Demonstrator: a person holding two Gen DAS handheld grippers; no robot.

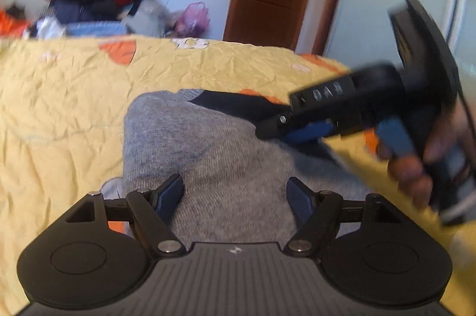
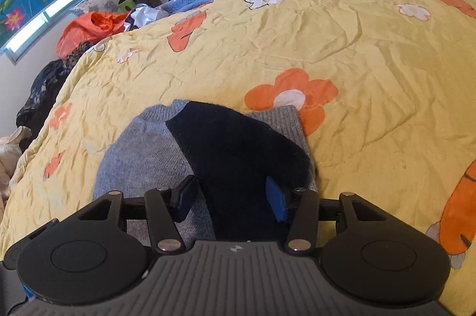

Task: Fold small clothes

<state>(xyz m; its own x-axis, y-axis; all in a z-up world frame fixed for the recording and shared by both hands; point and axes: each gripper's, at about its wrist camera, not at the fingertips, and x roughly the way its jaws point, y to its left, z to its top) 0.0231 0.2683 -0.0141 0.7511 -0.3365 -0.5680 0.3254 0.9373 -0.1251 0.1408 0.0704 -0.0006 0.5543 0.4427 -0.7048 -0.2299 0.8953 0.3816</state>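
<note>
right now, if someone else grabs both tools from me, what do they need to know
Left tool: open, holding nothing, low over the near part of the grey sweater.
Right tool: open over the sweater's right side, with the dark sleeve between its fingers but not gripped. In the left wrist view it is blurred.
Layout: the sweater lies flat on the yellow flowered bedspread, the dark sleeve folded diagonally across the grey body.
Done: one sleeve looks folded in.
Left: probably the other side and folding the body up; the near part of the sweater is hidden by the tools, so check it first.
</note>
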